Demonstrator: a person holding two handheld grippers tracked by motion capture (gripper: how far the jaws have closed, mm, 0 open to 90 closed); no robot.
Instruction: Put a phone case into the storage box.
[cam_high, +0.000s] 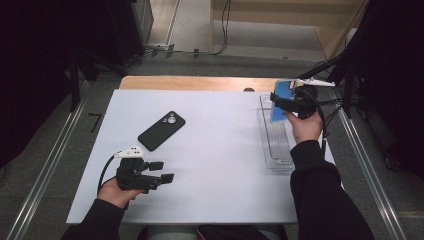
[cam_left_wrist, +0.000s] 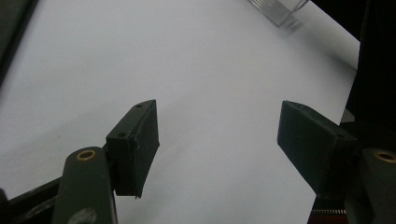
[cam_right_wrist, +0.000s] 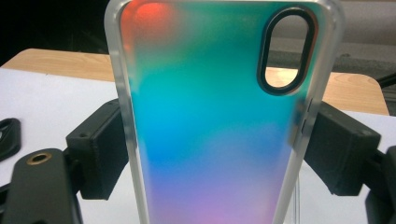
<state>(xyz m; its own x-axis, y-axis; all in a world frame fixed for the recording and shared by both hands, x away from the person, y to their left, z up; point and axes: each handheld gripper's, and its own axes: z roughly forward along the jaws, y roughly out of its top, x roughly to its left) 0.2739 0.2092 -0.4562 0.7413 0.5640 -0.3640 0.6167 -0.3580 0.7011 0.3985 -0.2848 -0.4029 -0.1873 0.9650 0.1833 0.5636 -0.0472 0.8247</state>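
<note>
My right gripper (cam_high: 278, 106) is raised at the right side of the table and is shut on a translucent phone case (cam_high: 282, 89) with blue, green and purple tints. In the right gripper view the case (cam_right_wrist: 210, 116) stands upright, its long edges pressed between the two pads of the gripper (cam_right_wrist: 215, 154), and its camera cut-out is at the top right. A black phone case (cam_high: 161, 130) lies flat left of the table's centre. My left gripper (cam_high: 163, 171) rests near the front left edge, and its gripper (cam_left_wrist: 219, 121) stands open with nothing between the jaws.
A clear plastic tray (cam_high: 274, 145) lies along the right edge of the white tabletop (cam_high: 215, 150), below the held case; its corner (cam_left_wrist: 280, 9) shows in the left gripper view. A wooden strip (cam_high: 195, 82) borders the far edge. Dark stands and cables surround the table.
</note>
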